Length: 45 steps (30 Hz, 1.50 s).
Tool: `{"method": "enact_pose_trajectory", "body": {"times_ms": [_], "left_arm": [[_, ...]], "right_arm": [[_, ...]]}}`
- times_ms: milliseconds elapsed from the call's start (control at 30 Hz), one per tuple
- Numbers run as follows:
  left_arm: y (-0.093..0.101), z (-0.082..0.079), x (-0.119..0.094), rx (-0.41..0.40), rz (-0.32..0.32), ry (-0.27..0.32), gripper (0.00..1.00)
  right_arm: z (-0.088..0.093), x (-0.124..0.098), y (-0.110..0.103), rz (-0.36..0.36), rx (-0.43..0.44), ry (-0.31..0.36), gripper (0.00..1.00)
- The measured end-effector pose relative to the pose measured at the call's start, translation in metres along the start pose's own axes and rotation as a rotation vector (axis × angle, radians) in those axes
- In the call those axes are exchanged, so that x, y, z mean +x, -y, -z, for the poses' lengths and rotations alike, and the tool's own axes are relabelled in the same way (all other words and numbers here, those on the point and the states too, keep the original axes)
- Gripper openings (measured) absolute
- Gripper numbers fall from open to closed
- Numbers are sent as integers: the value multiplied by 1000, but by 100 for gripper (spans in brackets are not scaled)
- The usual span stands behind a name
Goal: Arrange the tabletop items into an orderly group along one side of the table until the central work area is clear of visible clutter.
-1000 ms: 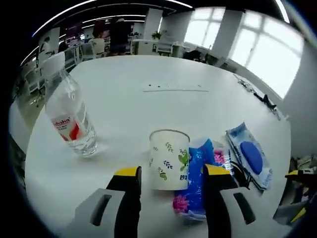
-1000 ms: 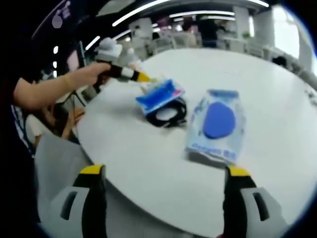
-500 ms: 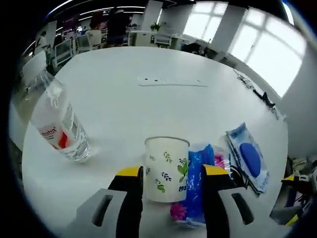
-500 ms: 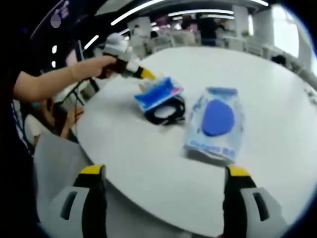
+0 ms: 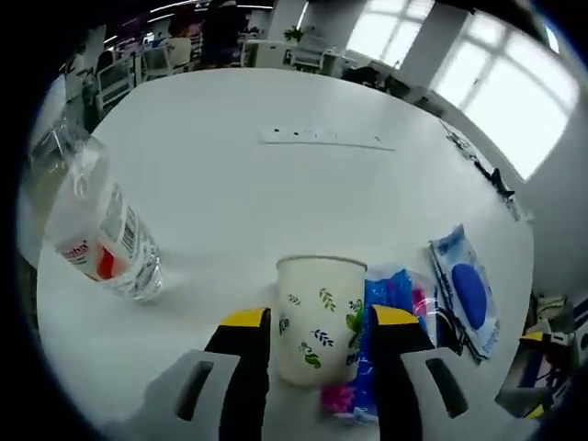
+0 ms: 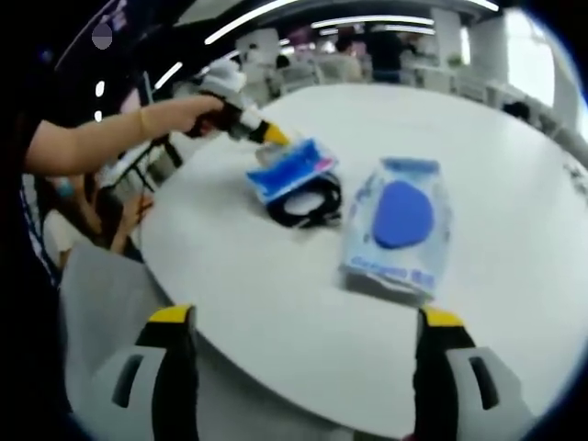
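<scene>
A white paper cup [image 5: 320,317] with a leaf print stands on the round white table [image 5: 276,193], between the jaws of my left gripper [image 5: 320,320]. The jaws sit close to its sides, with a thin gap on the left. A blue tissue packet [image 5: 393,296] leans against the cup's right side. Beyond it lie a black cable coil [image 5: 447,323] and a wipes pack [image 5: 467,292] with a blue lid. A tilted water bottle [image 5: 92,230] stands to the left. My right gripper [image 6: 303,317] hangs wide open over the table's edge, short of the wipes pack [image 6: 397,230].
In the right gripper view a person's hand holds the left gripper [image 6: 265,138] behind the tissue packet [image 6: 292,167] and cable coil [image 6: 303,204]. A white power strip [image 5: 323,138] lies further out on the table. Office desks and chairs stand beyond.
The left jaws have drawn closer together around the cup, and that camera has edged nearer and tilted down. The right gripper has hardly moved.
</scene>
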State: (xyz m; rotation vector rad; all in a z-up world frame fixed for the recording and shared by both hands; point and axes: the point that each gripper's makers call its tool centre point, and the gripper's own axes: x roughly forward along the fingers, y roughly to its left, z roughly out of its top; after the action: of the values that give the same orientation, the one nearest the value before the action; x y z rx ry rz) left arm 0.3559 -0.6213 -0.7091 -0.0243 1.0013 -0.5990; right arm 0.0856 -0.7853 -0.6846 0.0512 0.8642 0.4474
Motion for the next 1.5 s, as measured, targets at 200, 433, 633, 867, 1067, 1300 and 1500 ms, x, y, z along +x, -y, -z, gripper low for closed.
{"method": "enact_pose_trajectory", "body": {"times_ms": [200,433,633,867,1067,1300,1500], "left_arm": [[1,2,5,5,26,-31,36],[2,9,9,-13,22,-82,36],[2,10,8,-62,34,-113,35],[2,12,7,-61,35,-136,34],[2,12,5,-44,29,-136,33],[2,4,2,-5,31,-66,32],[-2,-5,-4,-39,33,21,32]], "right_arm": [[0,0,3,13,-7,-6,96],[1,0,4,17,-7,-8,96],[5,2,5,27,-8,-21,95],[3,2,5,27,-11,-18,95],[6,2,5,32,-13,-30,95],[4,2,5,32,-17,-28,95],[2,4,3,26,-24,-28,95]]}}
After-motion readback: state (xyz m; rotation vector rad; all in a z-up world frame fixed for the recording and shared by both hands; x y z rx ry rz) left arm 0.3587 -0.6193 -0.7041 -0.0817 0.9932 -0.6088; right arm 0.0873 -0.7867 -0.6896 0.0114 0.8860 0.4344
